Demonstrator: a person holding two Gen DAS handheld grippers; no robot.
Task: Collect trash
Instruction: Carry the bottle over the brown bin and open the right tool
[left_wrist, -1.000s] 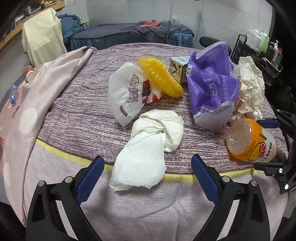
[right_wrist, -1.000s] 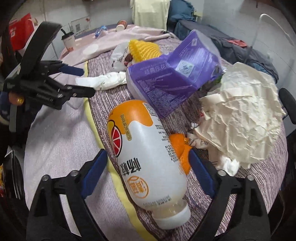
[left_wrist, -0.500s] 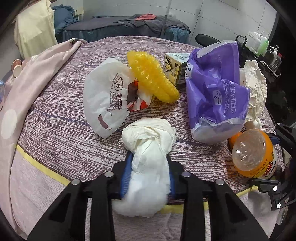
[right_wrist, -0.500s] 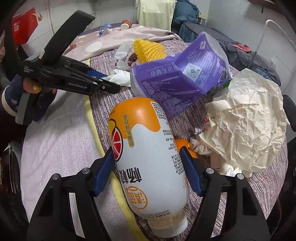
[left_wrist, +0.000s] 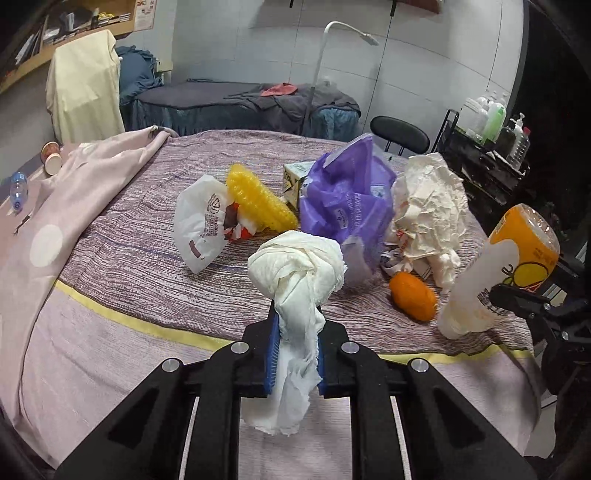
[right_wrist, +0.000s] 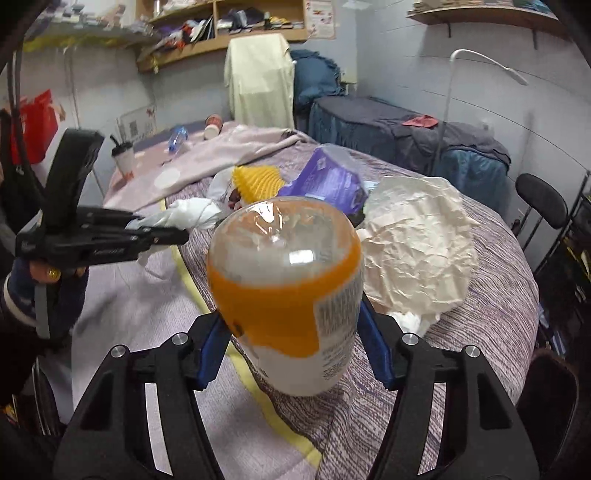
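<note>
Half a second ago the left tool (left_wrist: 294, 354) had just closed on the tissue wad (left_wrist: 295, 273) where it lay on the bed (left_wrist: 122, 258), and the right tool (right_wrist: 291, 354) was pinching the bottle (right_wrist: 284, 291) as it lay flat. Now both pieces are lifted: the wad stands up between the left pads at lower centre of the left view, its tail hanging below them, and the bottle is tipped so its clear base faces the right camera at centre frame. That reads as two pieces of trash secured at once, ready to be carried off; no bin shows in either view.

The left tool is narrowed almost fully, the soft tissue squeezed thin between the blue pads. The right tool stands about half open, its pads pressed on either side of the bottle's body near the edge of the orange label.

An orange piece (left_wrist: 413, 301) is now uncovered at centre right of the left view. Still on the bed in mid-frame lie the white bag (left_wrist: 201, 225), the yellow net (left_wrist: 258, 203), the purple bag (left_wrist: 343, 199), a small carton (left_wrist: 295, 177) and the crumpled paper (left_wrist: 428, 206).
</note>
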